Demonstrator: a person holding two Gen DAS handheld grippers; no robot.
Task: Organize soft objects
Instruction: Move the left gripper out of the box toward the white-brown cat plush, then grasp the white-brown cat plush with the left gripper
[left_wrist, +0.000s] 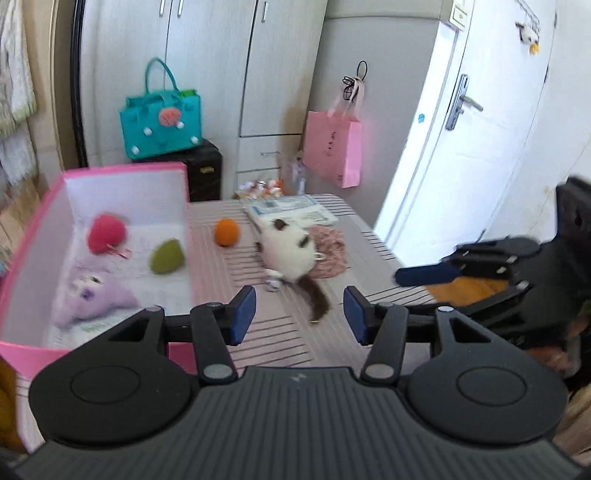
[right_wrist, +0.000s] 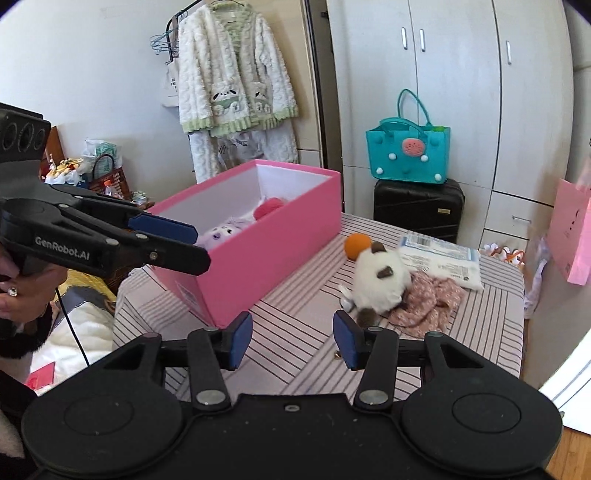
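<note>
A pink box (left_wrist: 33, 206) (right_wrist: 258, 251) stands on the striped table. It holds a red plush (left_wrist: 105, 234), a green plush (left_wrist: 166, 256) and a lilac plush (left_wrist: 92, 295) (right_wrist: 221, 232). On the table lie an orange ball (left_wrist: 226, 232) (right_wrist: 356, 245), a white-and-brown plush cat (left_wrist: 290, 254) (right_wrist: 380, 278) and a pink floral cloth (left_wrist: 330, 251) (right_wrist: 428, 299). My left gripper (left_wrist: 299, 314) is open and empty, near the cat's brown tail. Short of the cat, my right gripper (right_wrist: 293, 339) is also open, with nothing between its pads.
A white packet (left_wrist: 291, 210) (right_wrist: 439, 258) lies at the table's far side. Behind stand a black suitcase (right_wrist: 419, 208) with a teal bag (left_wrist: 160, 120) (right_wrist: 408, 151), a wardrobe and a hanging pink bag (left_wrist: 332, 151). A bed lies left of the table.
</note>
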